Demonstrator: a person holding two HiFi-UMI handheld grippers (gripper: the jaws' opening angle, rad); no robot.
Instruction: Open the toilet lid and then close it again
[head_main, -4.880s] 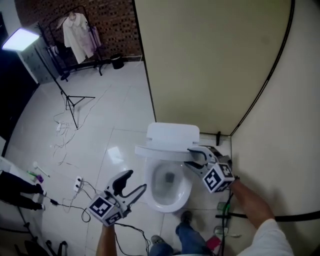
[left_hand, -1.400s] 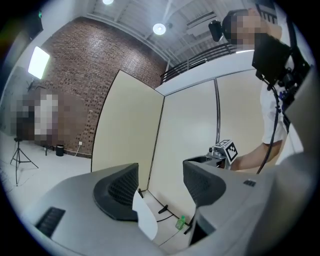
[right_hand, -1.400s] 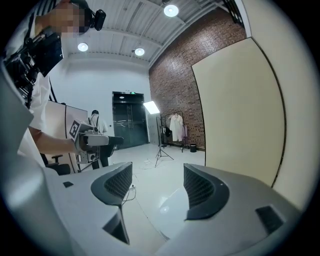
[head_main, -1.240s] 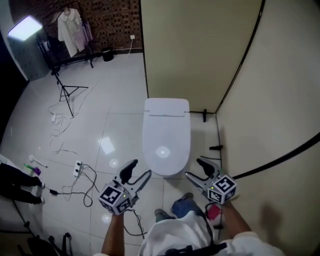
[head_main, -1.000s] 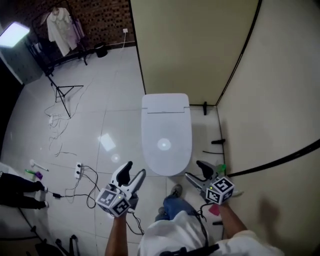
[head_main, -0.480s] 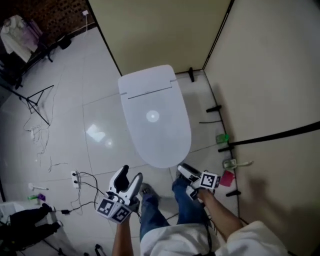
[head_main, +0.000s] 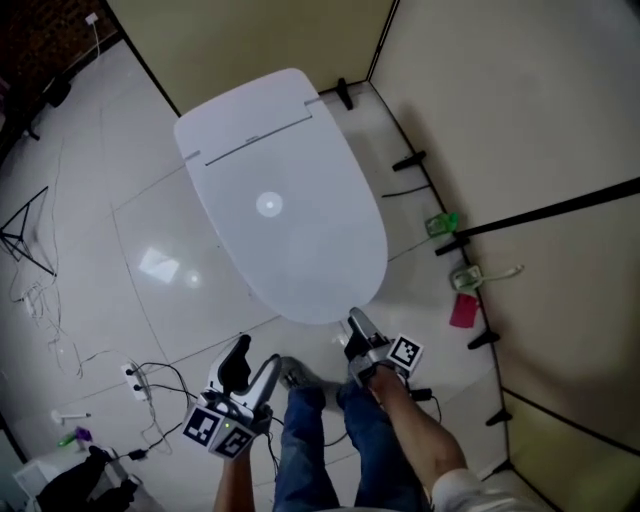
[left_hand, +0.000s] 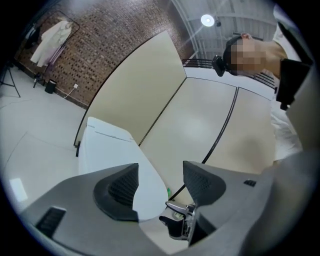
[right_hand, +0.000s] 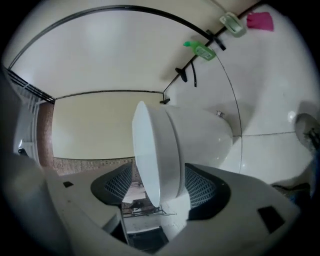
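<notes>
The white toilet (head_main: 285, 200) stands with its lid down flat. My right gripper (head_main: 354, 326) is rolled on its side at the toilet's front edge. In the right gripper view the front rim of the lid (right_hand: 150, 150) and the bowl (right_hand: 205, 132) sit between the wide jaws of the right gripper (right_hand: 159, 187); no pad visibly presses on them. My left gripper (head_main: 255, 358) hangs low, left of the person's legs, open and empty. From the left gripper (left_hand: 160, 182) I see the toilet (left_hand: 112, 150) side-on, with the right gripper (left_hand: 177, 222) beyond it.
Beige partition walls (head_main: 500, 120) close in behind and to the right. A green bottle (head_main: 441, 224), a white item (head_main: 467, 277) and a pink thing (head_main: 464, 310) lie by the right wall. Cables and a power strip (head_main: 135, 372) are on the tiles at left. The person's legs (head_main: 310, 440) stand between the grippers.
The lid, raised in the oldest frame, lies shut. Both grippers have sunk toward the floor. The right one rolled onto its side and came to the toilet's front edge.
</notes>
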